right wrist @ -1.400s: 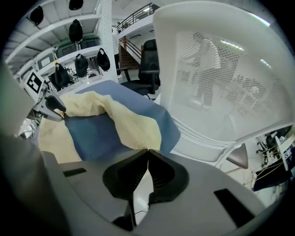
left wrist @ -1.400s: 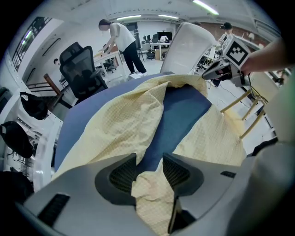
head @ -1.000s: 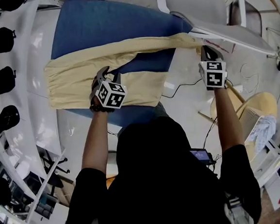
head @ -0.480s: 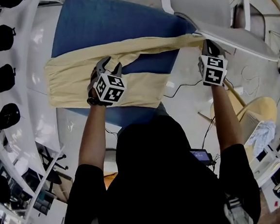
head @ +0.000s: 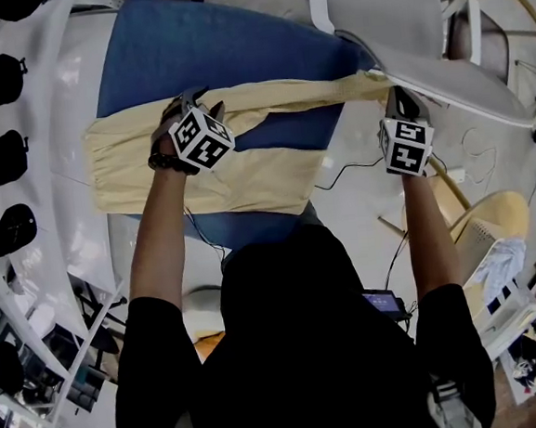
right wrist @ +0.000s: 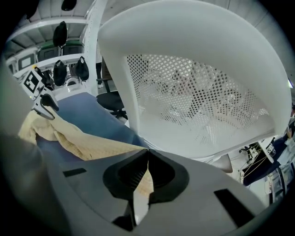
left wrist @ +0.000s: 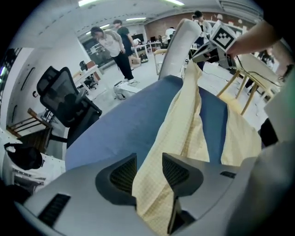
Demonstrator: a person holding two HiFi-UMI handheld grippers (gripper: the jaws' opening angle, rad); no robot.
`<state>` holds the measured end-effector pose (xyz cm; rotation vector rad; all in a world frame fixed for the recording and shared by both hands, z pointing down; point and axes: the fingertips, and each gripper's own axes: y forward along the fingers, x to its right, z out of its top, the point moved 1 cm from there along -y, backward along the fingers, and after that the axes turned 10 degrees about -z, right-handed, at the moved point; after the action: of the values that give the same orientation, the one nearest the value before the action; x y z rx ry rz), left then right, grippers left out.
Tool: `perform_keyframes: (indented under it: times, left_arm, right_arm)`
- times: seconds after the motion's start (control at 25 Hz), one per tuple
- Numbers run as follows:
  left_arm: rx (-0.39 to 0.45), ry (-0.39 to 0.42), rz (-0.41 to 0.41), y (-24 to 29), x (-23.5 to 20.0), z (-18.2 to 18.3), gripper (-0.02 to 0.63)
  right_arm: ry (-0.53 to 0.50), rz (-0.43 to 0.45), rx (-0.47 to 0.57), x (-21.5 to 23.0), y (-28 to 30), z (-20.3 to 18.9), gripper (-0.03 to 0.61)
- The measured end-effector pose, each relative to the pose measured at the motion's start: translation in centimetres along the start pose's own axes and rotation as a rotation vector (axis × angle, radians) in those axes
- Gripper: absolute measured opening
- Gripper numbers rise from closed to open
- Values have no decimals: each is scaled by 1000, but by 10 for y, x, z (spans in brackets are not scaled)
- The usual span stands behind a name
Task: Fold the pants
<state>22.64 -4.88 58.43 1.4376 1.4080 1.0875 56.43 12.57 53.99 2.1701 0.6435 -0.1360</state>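
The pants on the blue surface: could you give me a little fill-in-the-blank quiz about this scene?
The pants lying across the blue surface are pale ____.
The right hand-held gripper is shut on the end of one pants ____.
The perforated white backrest beyond it belongs to a ____.
The left hand-held gripper also holds the ____.
Missing words: yellow; leg; chair; pants.

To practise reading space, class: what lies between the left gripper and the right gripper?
A yellow pants leg, stretched over the blue surface, as the head view shows.
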Motion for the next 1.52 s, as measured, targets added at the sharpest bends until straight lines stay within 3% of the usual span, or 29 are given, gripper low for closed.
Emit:
perform_keyframes:
  times: [0.32,0.4,0.48,0.64,0.96,1.24,1.4,1.48,1.52]
  left_arm:
    - [-78,151,-106,22,4,17,187]
    - [-96,179,-125,25,6,17,132]
    - [-111,214,-115,26,9,16,28]
    - [-77,181,-99,21,8,18,23]
    - [17,148,96,-8,-37,41,23]
    - [-14,122,211,-5,-68,50,23]
    - [-45,91,262,-2,-69,45,46]
    - [-47,70,247,-3,-63,42,187]
    - [-41,62,240,-5,-60,40,195]
  right_arm:
    - [-6,23,-23,-16,-2,-3,9]
    - [-1,22,-29,-17,-3,-6,9]
    - [-1,15,-29,-14,-1,-10,9]
    - [8,3,-28,-7,2,-12,9]
    - [29,-30,22,3,7,8,11]
    - [12,-56,11,-5,26,20,11]
    - [15,-31,1,-13,28,20,52]
    - [7,-2,-4,-17,27,17,138]
    - [-7,0,-3,-19,24,15,141]
